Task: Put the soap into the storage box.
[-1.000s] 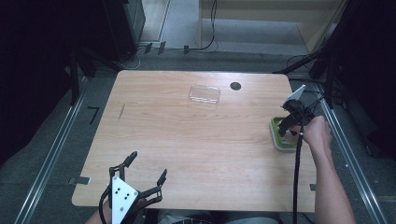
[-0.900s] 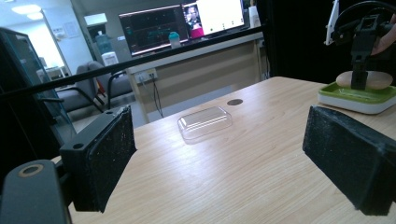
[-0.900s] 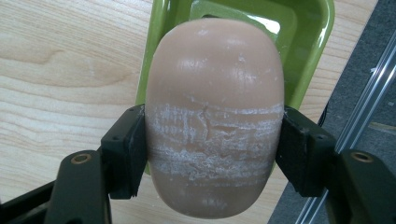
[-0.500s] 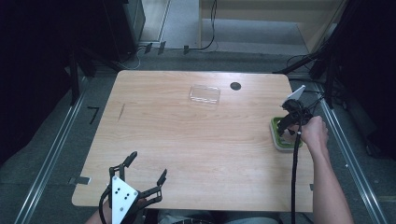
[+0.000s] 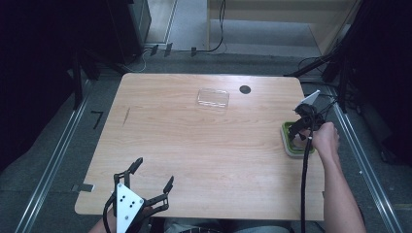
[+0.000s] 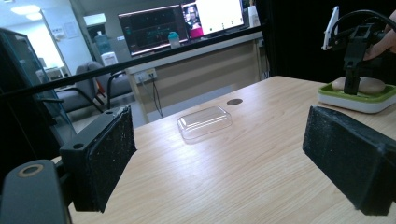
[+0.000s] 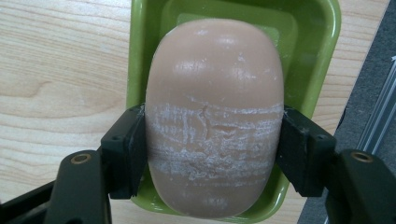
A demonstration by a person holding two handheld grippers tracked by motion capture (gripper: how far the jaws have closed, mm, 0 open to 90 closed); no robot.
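Nearest the person, at the table's (image 5: 194, 145) front edge in the high view, the left gripper (image 5: 151, 178) hovered with its jaws spread wide and nothing between them. Its own camera looked level across the wood between two black pads (image 6: 109, 154) standing far apart, and gave what the high view could not: the side profile of the clear plastic lid (image 6: 204, 122) lying flat in the middle distance, the small dark disc (image 6: 234, 101) beyond it, and off to one side the right gripper (image 6: 352, 84) standing upright over the white-and-green soap dish (image 6: 357, 97).

The right gripper view looked straight down into that dish (image 7: 308, 37) and showed the detail missing elsewhere: a tan bar of soap (image 7: 215, 116), scuffed white across its middle, with one black pad (image 7: 128, 149) pressed to each long side. The jaws were clamped on the bar, which lay lengthwise in the green tray, its far end reaching well beyond the jaws.

Against the frames from a second before, little had changed: the left gripper had kept its place, and the right hand (image 5: 324, 138) and gripper (image 5: 300, 131) sat at the same spot over the dish (image 5: 287, 144) by the table's right edge.

Farthest off, the lid (image 5: 213, 98) and disc (image 5: 245, 89) lay near the table's back edge, well apart from both grippers.
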